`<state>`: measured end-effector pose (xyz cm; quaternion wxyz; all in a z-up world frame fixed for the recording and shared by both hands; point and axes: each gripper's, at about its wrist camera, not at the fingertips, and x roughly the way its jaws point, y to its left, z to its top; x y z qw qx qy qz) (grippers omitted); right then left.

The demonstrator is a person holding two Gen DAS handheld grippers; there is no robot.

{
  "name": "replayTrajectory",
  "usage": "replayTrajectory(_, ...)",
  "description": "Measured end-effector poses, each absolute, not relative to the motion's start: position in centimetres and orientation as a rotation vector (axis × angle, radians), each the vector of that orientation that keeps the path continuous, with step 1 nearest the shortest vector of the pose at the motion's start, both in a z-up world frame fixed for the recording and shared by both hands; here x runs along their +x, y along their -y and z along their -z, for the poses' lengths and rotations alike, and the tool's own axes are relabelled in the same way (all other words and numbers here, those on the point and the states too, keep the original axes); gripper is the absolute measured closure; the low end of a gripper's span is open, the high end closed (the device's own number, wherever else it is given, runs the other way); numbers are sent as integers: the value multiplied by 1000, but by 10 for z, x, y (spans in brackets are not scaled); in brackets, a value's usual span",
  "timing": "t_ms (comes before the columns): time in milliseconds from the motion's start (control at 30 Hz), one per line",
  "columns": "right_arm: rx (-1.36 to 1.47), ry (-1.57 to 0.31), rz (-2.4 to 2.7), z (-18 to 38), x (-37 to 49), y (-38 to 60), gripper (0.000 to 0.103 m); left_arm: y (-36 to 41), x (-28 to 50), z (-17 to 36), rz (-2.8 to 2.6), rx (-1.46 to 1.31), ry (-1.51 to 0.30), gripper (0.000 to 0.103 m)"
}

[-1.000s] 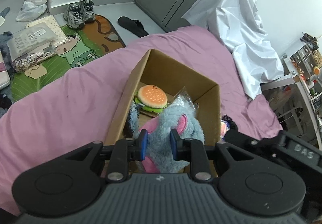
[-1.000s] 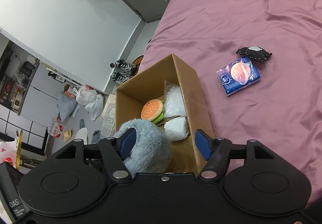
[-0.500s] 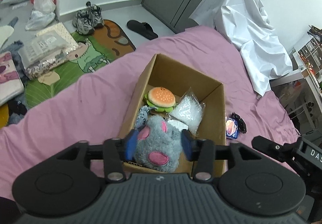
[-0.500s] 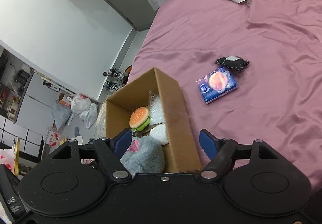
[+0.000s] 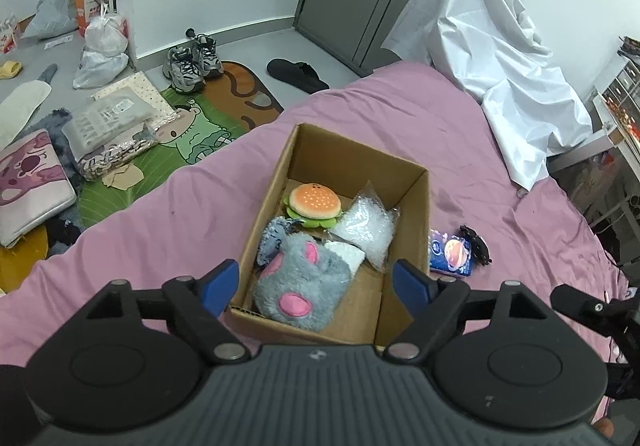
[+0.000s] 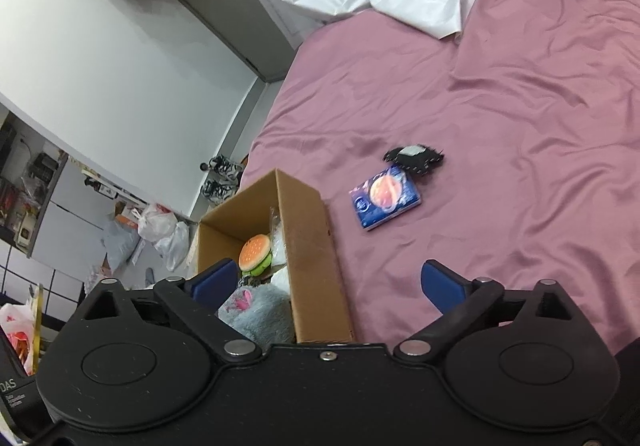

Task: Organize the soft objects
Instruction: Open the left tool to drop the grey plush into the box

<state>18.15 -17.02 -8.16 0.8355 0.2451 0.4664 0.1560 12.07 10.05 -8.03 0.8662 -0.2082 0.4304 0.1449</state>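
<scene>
A cardboard box (image 5: 408,205) sits on the pink bed. In it lie a grey plush toy with pink patches (image 5: 304,286), a burger plush (image 5: 316,199) and a clear bag of white filling (image 5: 366,226). My left gripper (image 5: 318,286) is open and empty above the box's near end, over the grey plush. My right gripper (image 6: 328,282) is open and empty, above the box's right wall (image 6: 312,254). A blue packet (image 6: 386,197) and a small black item (image 6: 416,157) lie on the sheet to the right of the box.
A white sheet (image 5: 492,57) drapes over furniture at the bed's far corner. The floor on the left holds shoes (image 5: 192,61), a slipper (image 5: 296,73), bags and a cartoon rug (image 5: 192,133). The pink bedsheet (image 6: 520,165) stretches to the right.
My left gripper opened and let go of the grey plush, which now lies in the box. Both grippers rose and pulled back from the box.
</scene>
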Motion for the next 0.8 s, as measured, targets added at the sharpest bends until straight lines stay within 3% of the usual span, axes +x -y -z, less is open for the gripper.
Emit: replayTrajectory(800, 619, -916, -278, 95, 187, 256, 0, -22, 138, 62, -264, -319, -900, 19)
